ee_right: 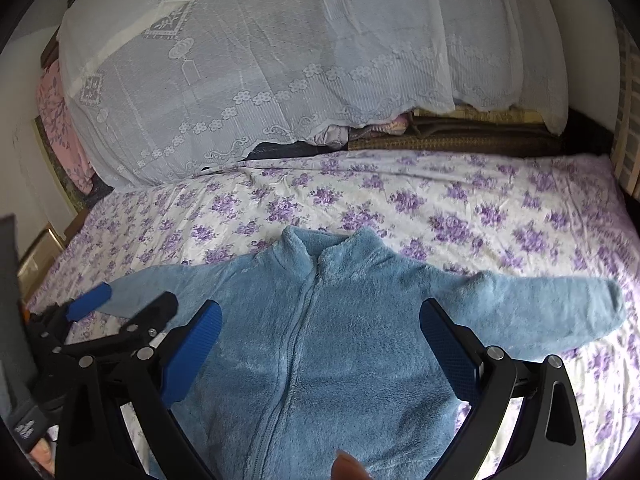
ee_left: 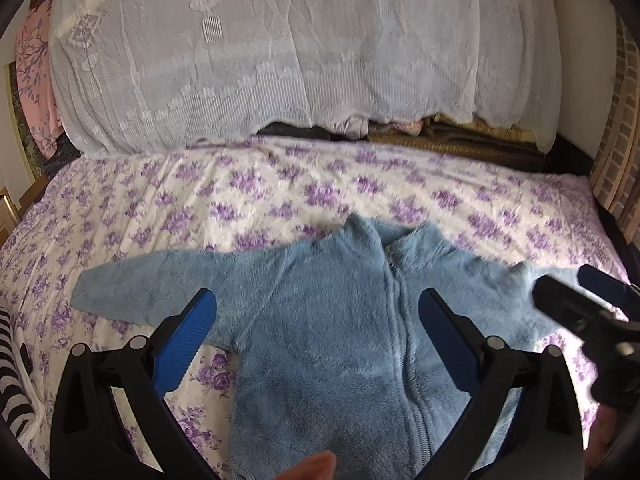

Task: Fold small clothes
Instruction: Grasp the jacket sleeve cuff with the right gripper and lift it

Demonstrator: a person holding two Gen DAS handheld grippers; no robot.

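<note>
A small blue fleece zip jacket (ee_left: 332, 320) (ee_right: 320, 340) lies flat, front up, on the flowered bedsheet (ee_left: 280, 192), collar away from me and both sleeves spread out. My left gripper (ee_left: 318, 312) is open above the jacket's left chest, its blue pads clear of the cloth. My right gripper (ee_right: 320, 320) is open too, straddling the zipper (ee_right: 296, 344) over the middle of the jacket. In the left wrist view the right gripper (ee_left: 580, 292) shows at the right edge, over the right sleeve. In the right wrist view the left gripper (ee_right: 124, 300) sits over the left sleeve.
A large pile under a white lace cover (ee_left: 280, 52) fills the back of the bed, with folded blankets (ee_left: 460, 136) beneath it. A striped black-and-white cloth (ee_left: 12, 380) lies at the left edge. A fingertip (ee_left: 312, 466) shows at the bottom. Open sheet surrounds the jacket.
</note>
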